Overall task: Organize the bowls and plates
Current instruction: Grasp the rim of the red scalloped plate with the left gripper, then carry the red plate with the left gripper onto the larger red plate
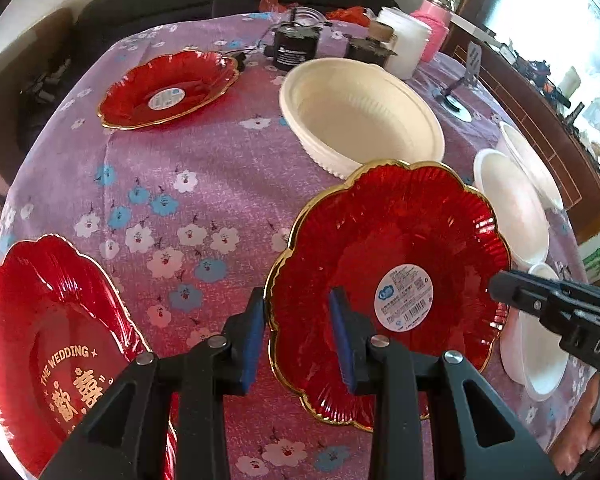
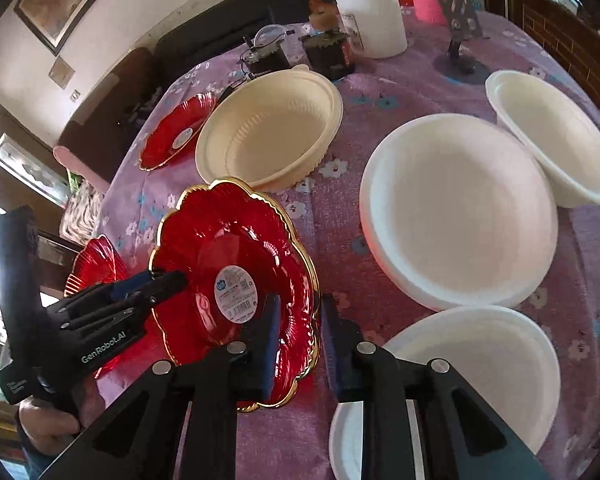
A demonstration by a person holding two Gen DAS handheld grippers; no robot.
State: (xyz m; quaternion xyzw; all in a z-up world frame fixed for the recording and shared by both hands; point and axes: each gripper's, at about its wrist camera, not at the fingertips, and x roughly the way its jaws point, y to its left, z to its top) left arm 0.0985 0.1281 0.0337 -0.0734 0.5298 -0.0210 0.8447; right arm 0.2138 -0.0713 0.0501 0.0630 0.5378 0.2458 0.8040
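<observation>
Gripping one red scalloped plate [image 1: 384,292] from two sides risks a tug-of-war.
The plate sits tilted above the purple flowered tabletop [image 1: 172,168], just in front of the cream bowl [image 1: 360,116] and beside the white foam plates [image 2: 456,208]. The left claw [image 1: 300,344] is narrowly parted with the plate's gilt near rim between its blue pads; whether they press is unclear. The right claw [image 2: 300,344] straddles the opposite edge, its jaws nearly closed on it, and appears to pinch it. If both pull unevenly, the thin glossy plate may likely twist, slip from a pad, or knock the foam plates.
</observation>
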